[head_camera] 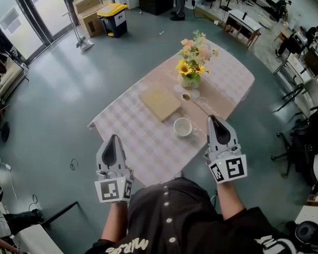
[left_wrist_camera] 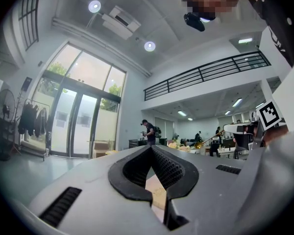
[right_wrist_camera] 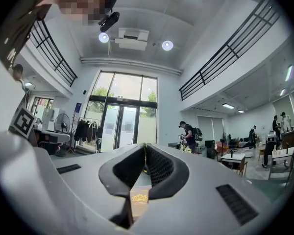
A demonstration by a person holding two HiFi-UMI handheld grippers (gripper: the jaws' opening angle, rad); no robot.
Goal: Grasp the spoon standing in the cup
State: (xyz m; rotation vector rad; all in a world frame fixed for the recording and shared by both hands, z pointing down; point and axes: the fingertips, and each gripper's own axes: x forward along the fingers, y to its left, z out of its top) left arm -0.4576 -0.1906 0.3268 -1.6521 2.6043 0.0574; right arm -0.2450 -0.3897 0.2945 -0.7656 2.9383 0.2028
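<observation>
Golden spoon [head_camera: 196, 105] is out of the white cup [head_camera: 183, 126], its handle clamped tight between the right gripper [head_camera: 213, 118] jaws and its bowl angled toward the flower vase [head_camera: 190, 81]. The cup stands on the checked tablecloth [head_camera: 143, 142] just left of that gripper, near a wooden board [head_camera: 159, 101]. The left gripper [head_camera: 114, 138] hangs by the table's near edge, jaws closed on nothing.

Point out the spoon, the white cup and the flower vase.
spoon [head_camera: 197, 106]: head view, middle of its handle.
white cup [head_camera: 183, 126]: head view, its open mouth.
flower vase [head_camera: 190, 82]: head view, its body below the blooms.
</observation>
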